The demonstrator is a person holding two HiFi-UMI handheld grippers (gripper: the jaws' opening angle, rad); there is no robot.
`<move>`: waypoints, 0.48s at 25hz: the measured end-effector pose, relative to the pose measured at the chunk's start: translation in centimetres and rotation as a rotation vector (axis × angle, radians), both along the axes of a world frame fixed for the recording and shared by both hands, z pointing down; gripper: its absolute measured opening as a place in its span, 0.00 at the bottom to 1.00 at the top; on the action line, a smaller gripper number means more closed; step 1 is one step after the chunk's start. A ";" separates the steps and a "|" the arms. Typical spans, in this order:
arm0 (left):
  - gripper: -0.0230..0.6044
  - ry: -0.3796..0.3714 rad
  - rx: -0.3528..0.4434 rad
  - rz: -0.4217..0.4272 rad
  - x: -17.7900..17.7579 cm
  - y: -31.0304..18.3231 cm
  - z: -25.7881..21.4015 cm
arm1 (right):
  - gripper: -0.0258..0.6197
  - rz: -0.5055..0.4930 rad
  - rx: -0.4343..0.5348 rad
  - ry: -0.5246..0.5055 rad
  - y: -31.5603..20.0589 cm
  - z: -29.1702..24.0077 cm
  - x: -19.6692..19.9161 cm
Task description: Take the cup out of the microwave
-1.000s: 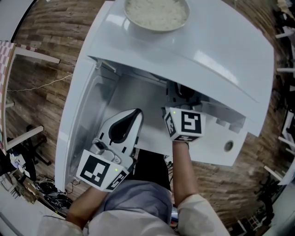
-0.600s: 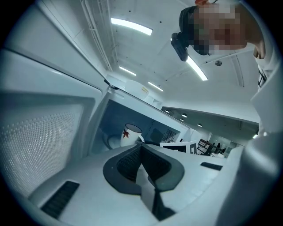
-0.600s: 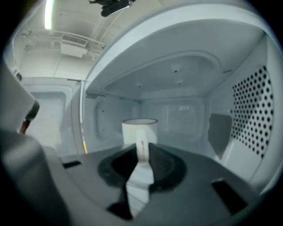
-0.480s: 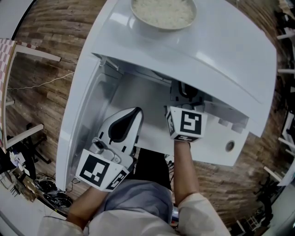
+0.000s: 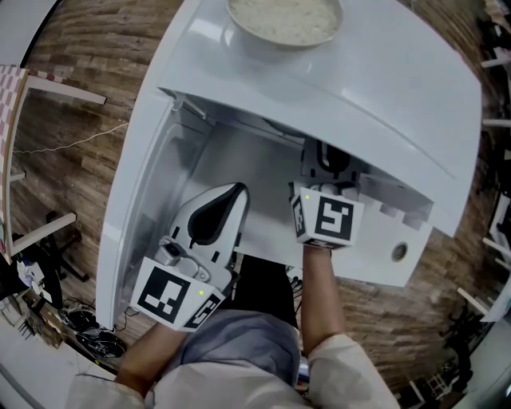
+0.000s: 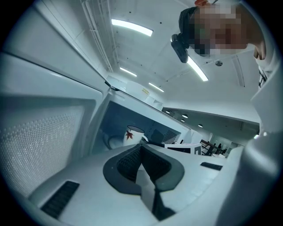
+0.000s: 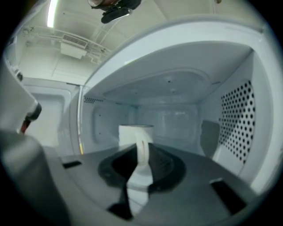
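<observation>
The white cup (image 7: 132,132) stands inside the open microwave (image 5: 375,88); the left gripper view shows a red leaf on the cup (image 6: 132,133). My right gripper (image 7: 142,149) reaches into the cavity. Its jaws are closing, with the cup's handle (image 7: 143,152) between the pads and the pads against it. In the head view the right gripper (image 5: 323,164) goes under the microwave's top, which hides the cup. My left gripper (image 5: 226,206) hangs in front of the opening beside the door (image 5: 140,200). The left gripper (image 6: 141,149) is shut on nothing.
A bowl of rice (image 5: 285,17) sits on top of the microwave. The door swings out to the left. The control panel with a round knob (image 5: 397,252) is right of my right hand. A perforated wall (image 7: 239,119) lines the cavity's right side. Wooden floor lies all round.
My right gripper has edged a little farther into the microwave. The left gripper has kept still.
</observation>
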State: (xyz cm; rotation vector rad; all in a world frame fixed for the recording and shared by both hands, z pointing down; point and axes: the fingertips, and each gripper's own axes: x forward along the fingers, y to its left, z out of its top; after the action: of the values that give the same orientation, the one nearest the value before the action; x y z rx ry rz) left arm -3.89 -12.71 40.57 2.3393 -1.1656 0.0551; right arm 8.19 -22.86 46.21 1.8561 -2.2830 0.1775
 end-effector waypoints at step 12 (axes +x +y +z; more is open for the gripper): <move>0.06 0.003 0.004 0.005 0.3 -0.4 -0.1 | 0.15 0.039 0.031 -0.004 0.6 -1.0 1.3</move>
State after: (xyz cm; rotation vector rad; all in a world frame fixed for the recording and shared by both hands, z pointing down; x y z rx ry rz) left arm -3.61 -13.12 40.45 2.3452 -1.1593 0.0504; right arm 9.50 -22.24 45.25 1.9183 -2.2657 0.1531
